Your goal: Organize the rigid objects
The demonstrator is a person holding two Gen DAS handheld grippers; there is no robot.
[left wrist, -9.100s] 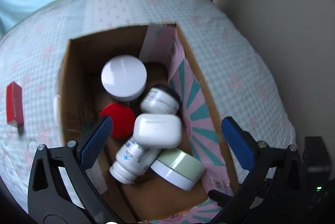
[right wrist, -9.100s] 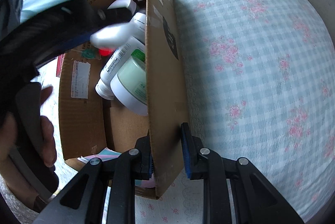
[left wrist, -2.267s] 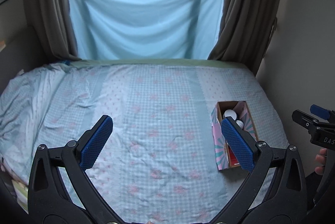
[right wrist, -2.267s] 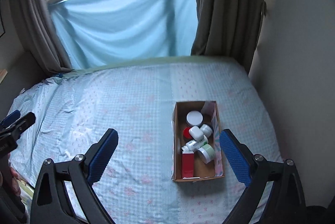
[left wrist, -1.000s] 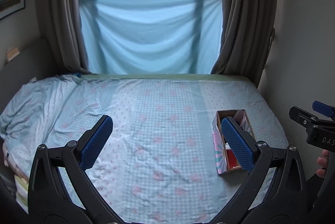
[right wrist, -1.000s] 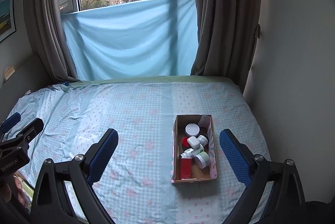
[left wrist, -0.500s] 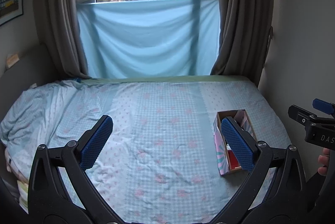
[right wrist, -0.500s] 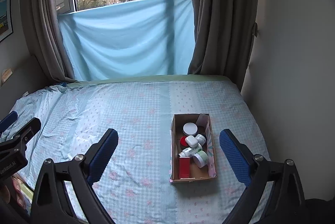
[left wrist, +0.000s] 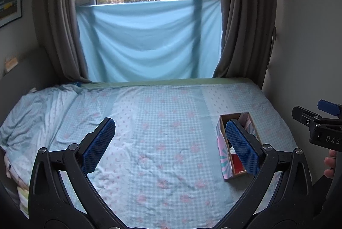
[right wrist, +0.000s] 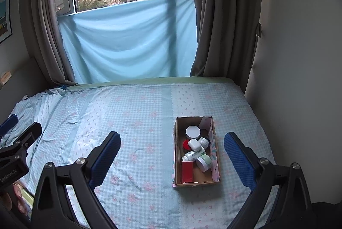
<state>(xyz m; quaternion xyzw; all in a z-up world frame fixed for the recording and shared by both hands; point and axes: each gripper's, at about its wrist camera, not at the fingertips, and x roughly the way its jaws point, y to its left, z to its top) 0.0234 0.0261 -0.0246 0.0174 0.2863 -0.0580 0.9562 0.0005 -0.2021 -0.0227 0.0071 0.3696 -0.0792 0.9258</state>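
Note:
A cardboard box (right wrist: pixel 177 156) lies on the right side of the bed. Inside it are a white-lidded jar (right wrist: pixel 193 132), a red lid (right wrist: pixel 185 144), a white case (right wrist: pixel 194 144), a white bottle (right wrist: pixel 193 155), a pale green jar (right wrist: pixel 204 162) and a red box (right wrist: pixel 187 171). In the left wrist view the box (left wrist: pixel 222 143) shows its pink patterned side, partly behind my finger. My left gripper (left wrist: pixel 171 144) is open and empty, high above the bed. My right gripper (right wrist: pixel 172 159) is also open and empty, well back from the box.
The checked floral bedsheet (right wrist: pixel 128 122) covers the bed, rumpled at the left. A blue cloth (right wrist: pixel 128 43) hangs over the window between grey curtains (right wrist: pixel 222 15). A wall (right wrist: pixel 299 58) runs close along the right. A hand (left wrist: pixel 330 164) holds the right tool.
Both grippers have drawn back and up from the bed over the last seconds, so the box looks smaller and more window shows. Earlier the right gripper was shut on the box wall; it has let go.

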